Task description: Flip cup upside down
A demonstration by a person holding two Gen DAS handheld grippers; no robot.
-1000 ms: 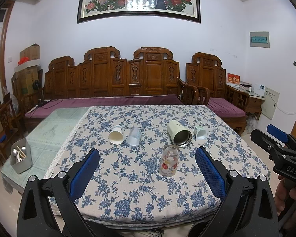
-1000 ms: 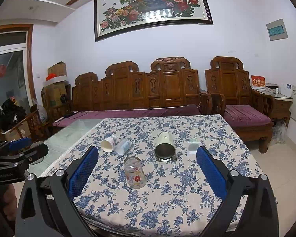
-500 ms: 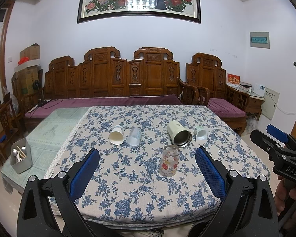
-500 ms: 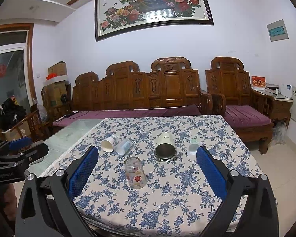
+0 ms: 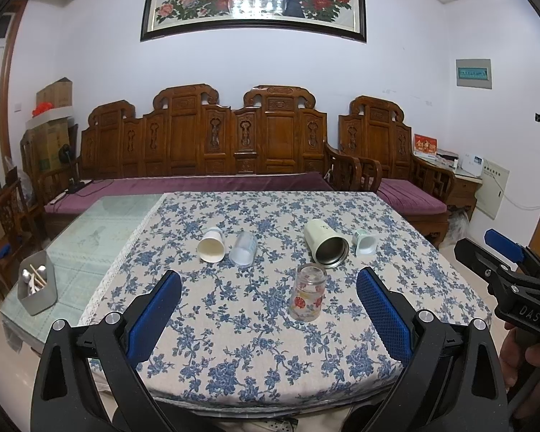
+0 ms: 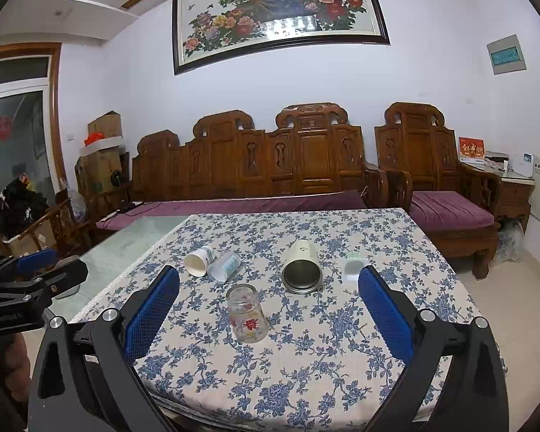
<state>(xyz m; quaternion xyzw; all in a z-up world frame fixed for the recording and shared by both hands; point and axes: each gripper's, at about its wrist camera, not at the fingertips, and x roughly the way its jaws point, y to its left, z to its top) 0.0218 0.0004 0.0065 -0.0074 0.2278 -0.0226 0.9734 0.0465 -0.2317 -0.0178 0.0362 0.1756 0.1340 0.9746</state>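
Observation:
A clear glass cup with red flower print [image 5: 307, 293] [image 6: 247, 313] stands upright on the floral tablecloth near the front. Behind it lie on their sides a white paper cup [image 5: 211, 244] [image 6: 198, 260], a clear plastic cup [image 5: 243, 248] [image 6: 226, 266], a cream steel-lined mug [image 5: 325, 242] [image 6: 302, 266] and a small pale green cup [image 5: 364, 242] [image 6: 354, 265]. My left gripper [image 5: 268, 311] is open and empty, short of the glass. My right gripper [image 6: 268, 311] is open and empty, also short of the glass. Each gripper shows at the edge of the other's view.
The table [image 5: 234, 360] has a floral cloth; its left part is bare green glass [image 5: 100, 223]. A grey utensil holder [image 5: 37, 288] stands at the left edge. A carved wooden sofa [image 5: 234, 144] with purple cushions runs behind the table.

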